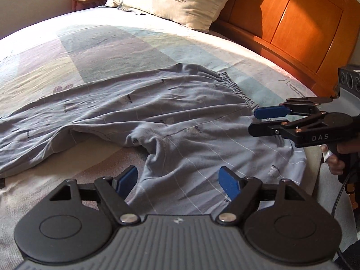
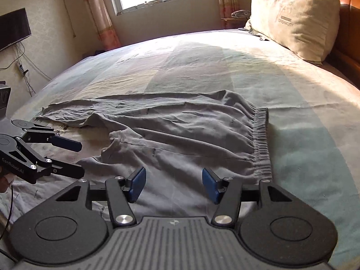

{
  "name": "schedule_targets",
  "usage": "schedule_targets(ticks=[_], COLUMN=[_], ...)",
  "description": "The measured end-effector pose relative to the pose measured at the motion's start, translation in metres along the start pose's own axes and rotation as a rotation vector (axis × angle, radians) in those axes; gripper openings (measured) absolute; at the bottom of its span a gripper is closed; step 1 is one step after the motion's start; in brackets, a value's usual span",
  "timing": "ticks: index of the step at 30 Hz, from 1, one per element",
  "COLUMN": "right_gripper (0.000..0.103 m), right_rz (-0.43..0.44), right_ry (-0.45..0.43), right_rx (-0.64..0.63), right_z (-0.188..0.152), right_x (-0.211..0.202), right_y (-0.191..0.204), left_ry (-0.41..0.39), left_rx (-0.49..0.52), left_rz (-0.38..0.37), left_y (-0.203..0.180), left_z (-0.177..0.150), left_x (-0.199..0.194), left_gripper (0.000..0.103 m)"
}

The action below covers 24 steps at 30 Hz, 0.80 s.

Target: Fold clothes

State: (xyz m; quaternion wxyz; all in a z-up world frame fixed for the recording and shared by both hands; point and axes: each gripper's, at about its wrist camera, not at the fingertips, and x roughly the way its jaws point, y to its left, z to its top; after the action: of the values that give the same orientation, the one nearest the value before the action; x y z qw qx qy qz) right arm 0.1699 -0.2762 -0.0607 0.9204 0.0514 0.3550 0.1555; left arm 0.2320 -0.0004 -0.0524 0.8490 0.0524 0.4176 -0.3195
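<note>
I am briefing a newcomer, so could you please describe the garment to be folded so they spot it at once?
On the wide bed with the wooden headboard, look nearer than the pillow. There lies the grey-blue trousers, crumpled, the only garment, with a gathered elastic waistband.

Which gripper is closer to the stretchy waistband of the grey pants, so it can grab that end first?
The right gripper. In the left wrist view its open jaws sit beside the elastic waistband of the grey trousers. The left gripper, also open, hovers nearer the crotch and legs, farther from that end.
</note>
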Motion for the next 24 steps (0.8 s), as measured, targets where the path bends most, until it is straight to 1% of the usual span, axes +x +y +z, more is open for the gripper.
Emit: schedule_targets(ticks=[2,5,8,11,15,17,20,24], right_gripper=[0.064,0.064,0.064,0.064,0.064,0.064,0.064,0.061], right_rz=[0.03,0.081,0.186,0.289,0.411,0.465,0.528,0.623], right_ry=[0.009,0.025,0.054,0.106,0.188,0.228,0.283,0.346], right_rx=[-0.038,-0.1,-0.145,-0.172,-0.253,-0.285,-0.315,-0.37], right_z=[0.017,0.04,0.066,0.095,0.138,0.159,0.188,0.219], right_x=[0.023,0.05,0.078,0.108,0.158,0.185,0.23,0.29], right_y=[0.009,0.021,0.029,0.035,0.067,0.087,0.127,0.189], left_ry=[-0.014,-0.016,-0.021,-0.025,-0.027,-0.029,-0.025,-0.037], left_rx=[-0.019,-0.091,-0.195,-0.299,-0.417,-0.434,-0.425,-0.383], left_rz=[0.02,0.055,0.083,0.137,0.225,0.258,0.29,0.265], left_y=[0.02,0.064,0.12,0.172,0.242,0.27,0.31,0.358], left_z=[0.002,0.003,-0.003,-0.016,-0.043,-0.052,-0.059,-0.054], left_x=[-0.007,-0.019,-0.037,-0.059,-0.091,-0.104,-0.12,-0.129], left_gripper=[0.08,0.08,0.08,0.08,0.08,0.08,0.08,0.081])
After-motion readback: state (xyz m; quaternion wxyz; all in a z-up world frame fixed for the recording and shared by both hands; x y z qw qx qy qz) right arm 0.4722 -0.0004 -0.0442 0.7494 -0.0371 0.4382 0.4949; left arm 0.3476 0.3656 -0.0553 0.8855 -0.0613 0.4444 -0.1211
